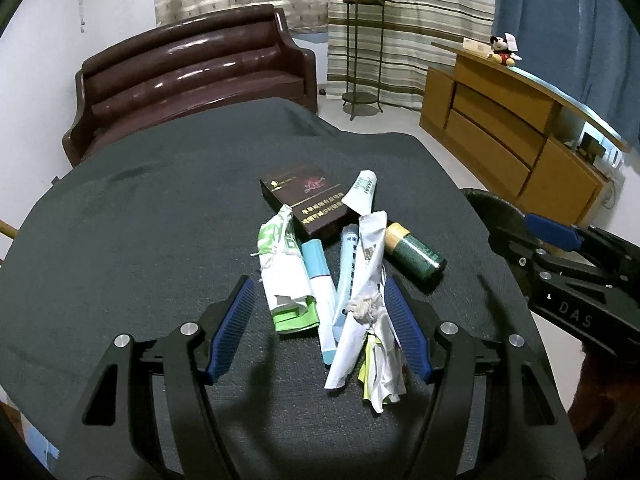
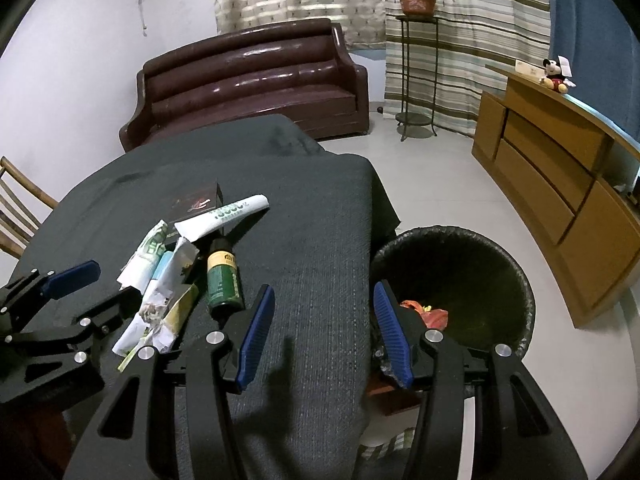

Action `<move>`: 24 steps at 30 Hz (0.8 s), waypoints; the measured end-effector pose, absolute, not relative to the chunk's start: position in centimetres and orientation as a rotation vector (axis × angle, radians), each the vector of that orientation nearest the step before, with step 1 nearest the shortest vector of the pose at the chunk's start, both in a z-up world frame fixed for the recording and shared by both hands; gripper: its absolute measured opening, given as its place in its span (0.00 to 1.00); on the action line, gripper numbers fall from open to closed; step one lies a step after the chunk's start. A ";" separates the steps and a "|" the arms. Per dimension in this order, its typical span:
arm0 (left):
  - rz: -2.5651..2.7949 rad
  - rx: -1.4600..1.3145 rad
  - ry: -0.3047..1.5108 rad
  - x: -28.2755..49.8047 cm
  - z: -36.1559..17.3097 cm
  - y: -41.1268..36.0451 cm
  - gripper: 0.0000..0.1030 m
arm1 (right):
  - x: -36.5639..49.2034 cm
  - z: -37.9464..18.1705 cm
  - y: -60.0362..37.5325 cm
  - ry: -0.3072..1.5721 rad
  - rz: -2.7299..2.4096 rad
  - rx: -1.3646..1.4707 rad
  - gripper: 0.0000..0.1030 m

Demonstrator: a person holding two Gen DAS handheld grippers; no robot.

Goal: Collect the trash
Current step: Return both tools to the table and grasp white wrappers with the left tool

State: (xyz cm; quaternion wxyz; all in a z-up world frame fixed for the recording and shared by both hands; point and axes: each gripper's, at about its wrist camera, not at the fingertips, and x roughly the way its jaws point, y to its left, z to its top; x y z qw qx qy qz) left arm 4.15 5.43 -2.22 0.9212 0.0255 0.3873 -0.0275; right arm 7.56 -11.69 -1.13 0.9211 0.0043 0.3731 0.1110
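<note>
A: Item: trash pile (image 1: 340,280), tabletop (image 1: 140,240), left of wastebasket (image 2: 452,276). Left gripper (image 1: 320,328) jaws gaping around wrappers, gripping nothing; right gripper (image 2: 324,336) hanging open, empty.

B: Risk: green bottle (image 1: 416,256) rolling off if nudged.

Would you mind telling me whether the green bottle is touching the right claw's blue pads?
Apart. In the right wrist view, the green bottle lies left of the open right claw, with dark cloth between its pads and nothing held.
</note>
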 end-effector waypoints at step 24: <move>-0.138 0.087 0.817 4.0 -3.5 3.8 0.14 | 7.3 -1.4 -12.1 0.771 0.226 0.023 0.50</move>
